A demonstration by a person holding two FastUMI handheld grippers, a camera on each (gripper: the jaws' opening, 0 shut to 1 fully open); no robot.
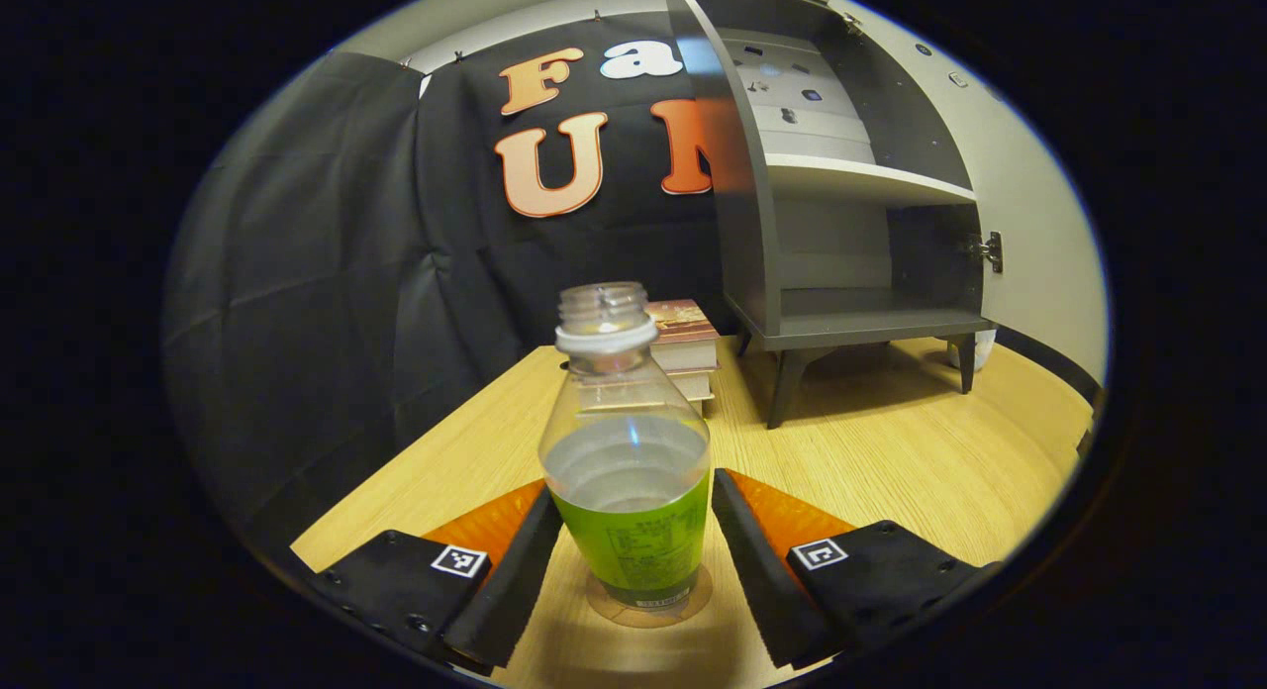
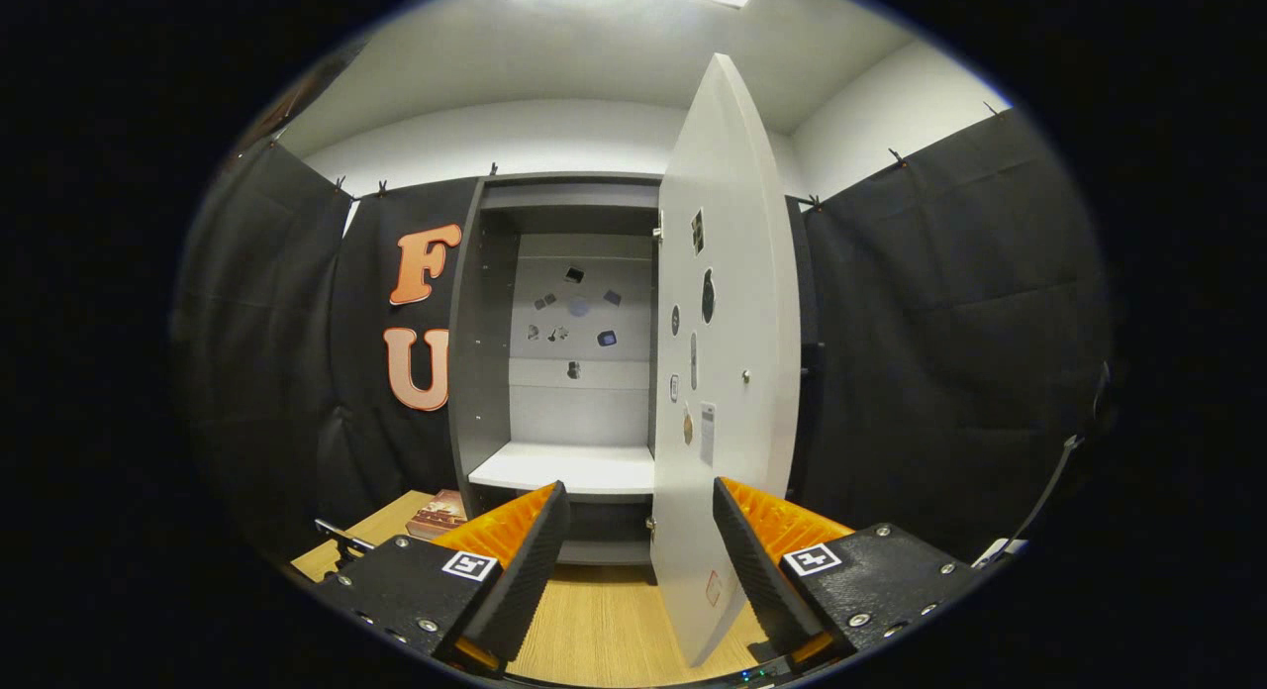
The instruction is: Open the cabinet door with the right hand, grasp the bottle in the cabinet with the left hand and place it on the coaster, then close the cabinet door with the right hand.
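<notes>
Bottle (image 1: 629, 471): upright on the coaster (image 1: 648, 610), near on the bench (image 1: 891, 451).
Left tongs (image 1: 629, 541): apart, flanking the bottle.
Right tongs (image 2: 638, 550): apart, empty.
Cabinet door (image 2: 728, 372): open.

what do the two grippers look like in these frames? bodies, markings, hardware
Left gripper: two wedge-shaped fingers with finely ribbed inner faces, mounted on matte black blocks. Each block carries a small square black-and-white fiducial tag and dark screw heads along its edges. Right gripper: same build, with ribbed wedge fingers, black textured blocks, one square tag per side and silver screw heads. No cables, hands or sleeves can be made out.
</notes>
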